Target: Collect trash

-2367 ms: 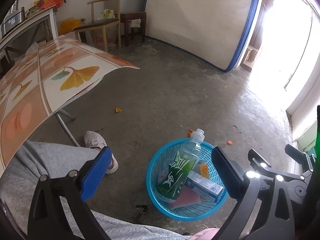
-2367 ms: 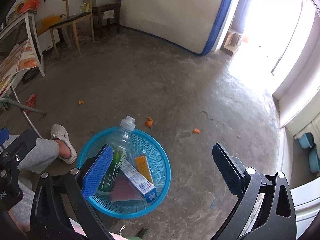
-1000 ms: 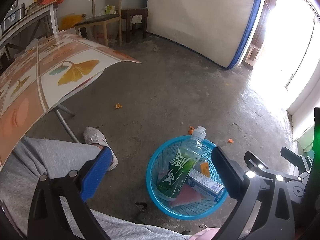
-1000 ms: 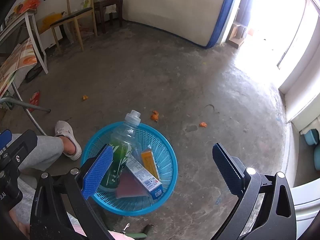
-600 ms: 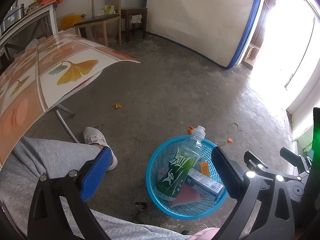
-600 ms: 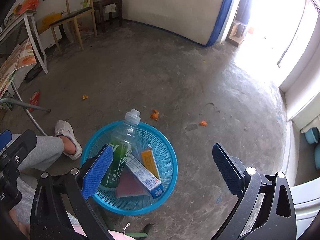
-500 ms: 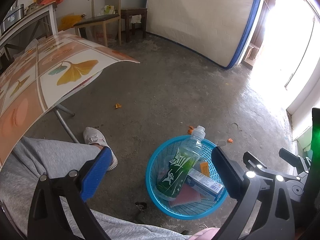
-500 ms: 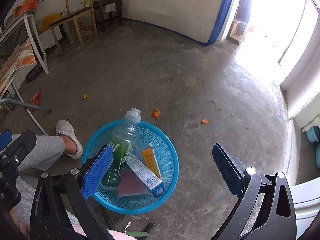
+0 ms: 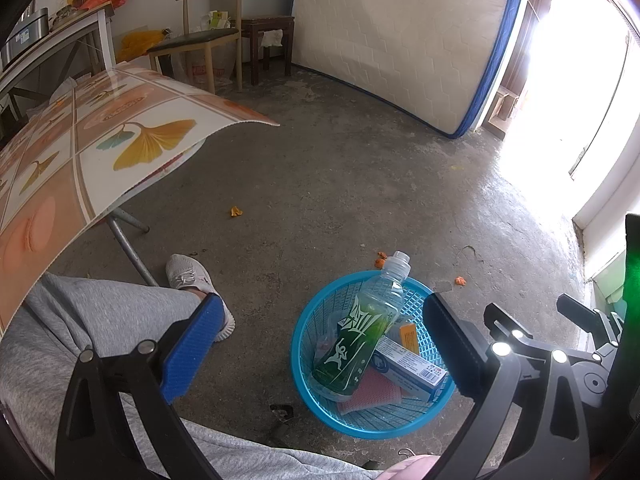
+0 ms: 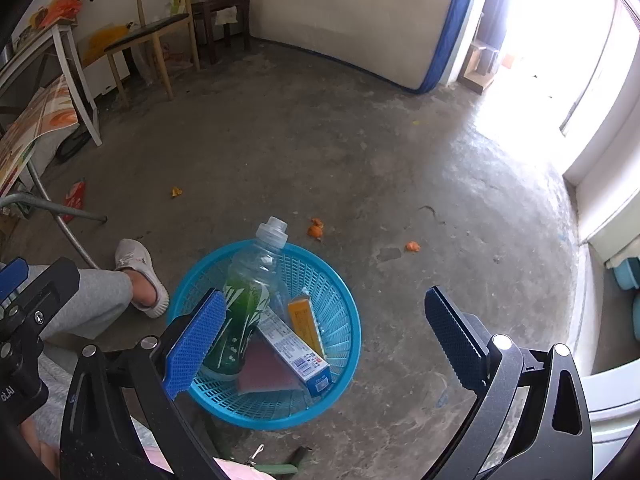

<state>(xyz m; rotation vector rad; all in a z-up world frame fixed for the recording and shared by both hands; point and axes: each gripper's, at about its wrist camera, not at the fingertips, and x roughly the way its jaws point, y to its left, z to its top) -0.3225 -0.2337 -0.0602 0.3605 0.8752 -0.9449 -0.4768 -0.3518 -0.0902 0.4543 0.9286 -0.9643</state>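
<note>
one red wrapper (image 10: 75, 196) under table: right wrist view only.

Blue mesh basket (image 10: 340, 368); green bottle (image 10: 244, 304); ginkgo-leaf patterned table (image 9: 100, 140).

Bare floor (image 10: 320, 152) beyond basket (image 10: 344, 296); table leg (image 9: 128, 248) blocks left.

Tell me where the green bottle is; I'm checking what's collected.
In both wrist views the green bottle leans inside the blue basket on the floor, its cap over the far rim, left of the boxes.
</note>
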